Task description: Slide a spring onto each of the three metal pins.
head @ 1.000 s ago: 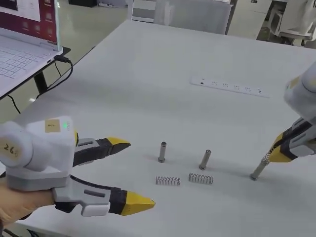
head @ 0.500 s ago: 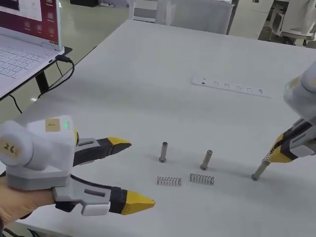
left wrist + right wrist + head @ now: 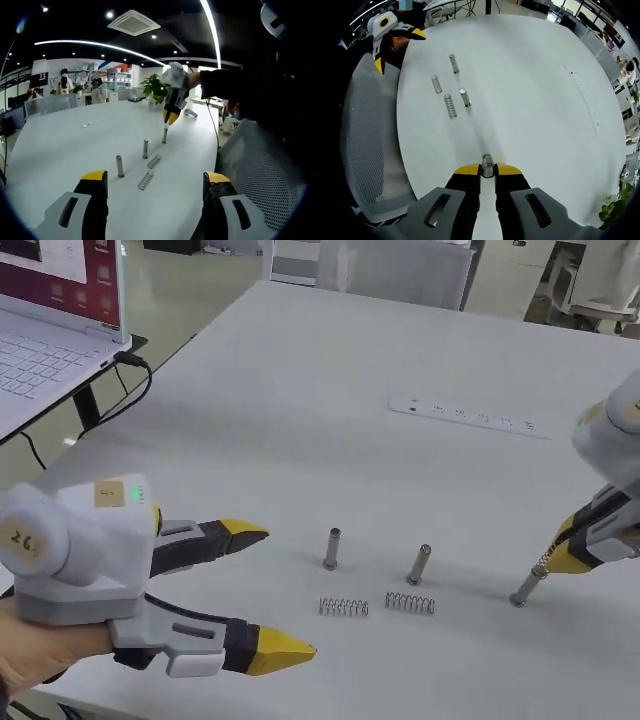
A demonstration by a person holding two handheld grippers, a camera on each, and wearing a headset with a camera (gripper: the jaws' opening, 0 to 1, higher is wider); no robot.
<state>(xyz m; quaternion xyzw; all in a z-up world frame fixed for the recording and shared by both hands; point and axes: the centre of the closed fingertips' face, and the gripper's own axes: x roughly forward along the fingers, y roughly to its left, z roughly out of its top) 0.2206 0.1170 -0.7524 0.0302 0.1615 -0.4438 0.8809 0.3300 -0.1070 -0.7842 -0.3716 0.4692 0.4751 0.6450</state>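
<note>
— Though idle, worth a look first: left gripper (image 3: 288,590) nearest, jaws spread wide, gripping nothing, hovering at the table (image 3: 250,440) edge. Fine there?
— Fine; park clear of the work. Just beyond, left loose spring (image 3: 343,607) lying flat just before the left pin (image 3: 331,548), middle loose spring (image 3: 410,603) just before the middle pin (image 3: 419,564). Both pins upright and bare.
— And off to the right?
— Right gripper (image 3: 488,170) clenched on the third spring (image 3: 488,166), apparently started over the top of the tilted pin (image 3: 522,590), foot on the table.
— How to finish cleanly?
— Match the coil's axis to the pin's lean, then push down along it, never sideways. Let go only after seating the coils well down the shank. Likely risks: toppling the pin, bowing the spring.
— Farther back?
— Power strip (image 3: 468,417), well apart. No concern.
</note>
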